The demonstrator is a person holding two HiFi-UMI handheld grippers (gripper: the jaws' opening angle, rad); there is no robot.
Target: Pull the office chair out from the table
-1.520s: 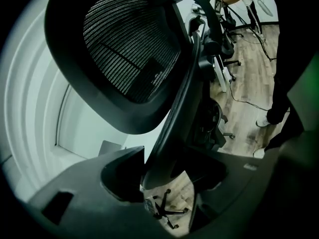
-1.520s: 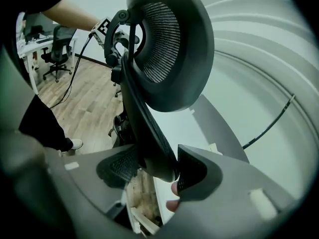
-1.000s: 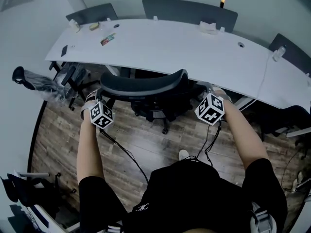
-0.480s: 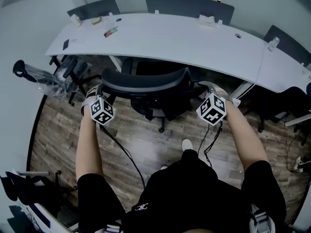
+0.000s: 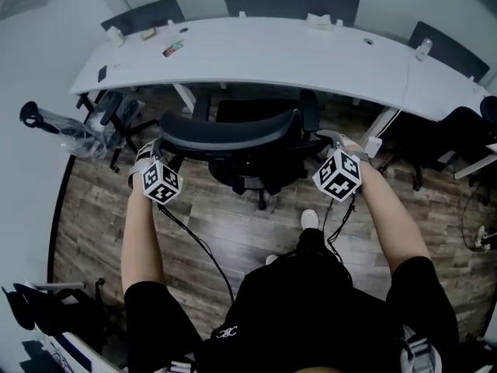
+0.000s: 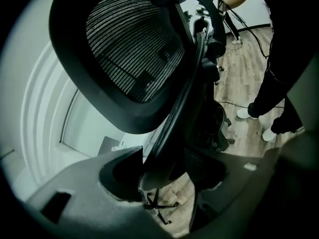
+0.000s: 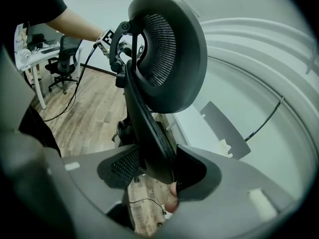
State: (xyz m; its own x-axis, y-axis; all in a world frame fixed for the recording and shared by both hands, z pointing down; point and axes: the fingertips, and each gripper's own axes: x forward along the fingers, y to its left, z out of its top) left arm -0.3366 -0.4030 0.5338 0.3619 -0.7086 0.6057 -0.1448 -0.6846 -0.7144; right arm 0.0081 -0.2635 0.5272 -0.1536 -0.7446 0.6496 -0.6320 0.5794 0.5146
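Observation:
A dark office chair with a curved mesh backrest (image 5: 233, 134) stands on the wood floor just in front of the long white table (image 5: 256, 53), its seat partly out from under the edge. My left gripper (image 5: 159, 150) is shut on the backrest's left edge and my right gripper (image 5: 328, 141) is shut on its right edge. In the left gripper view the backrest frame (image 6: 174, 113) runs down between the jaws of the left gripper (image 6: 167, 176). In the right gripper view the frame (image 7: 144, 128) sits clamped in the right gripper (image 7: 149, 171).
Another black chair (image 5: 93, 127) stands at the table's left end and one more (image 5: 458, 138) at the right. Grey chairs (image 5: 291, 2) line the far side. Small items (image 5: 172, 48) lie on the table. Cables (image 5: 194, 239) trail over the floor by the person's shoes (image 5: 309, 219).
The chair and both grippers have drawn back from the table together. More floor and more of the chair's seat now show between the backrest and the table edge.

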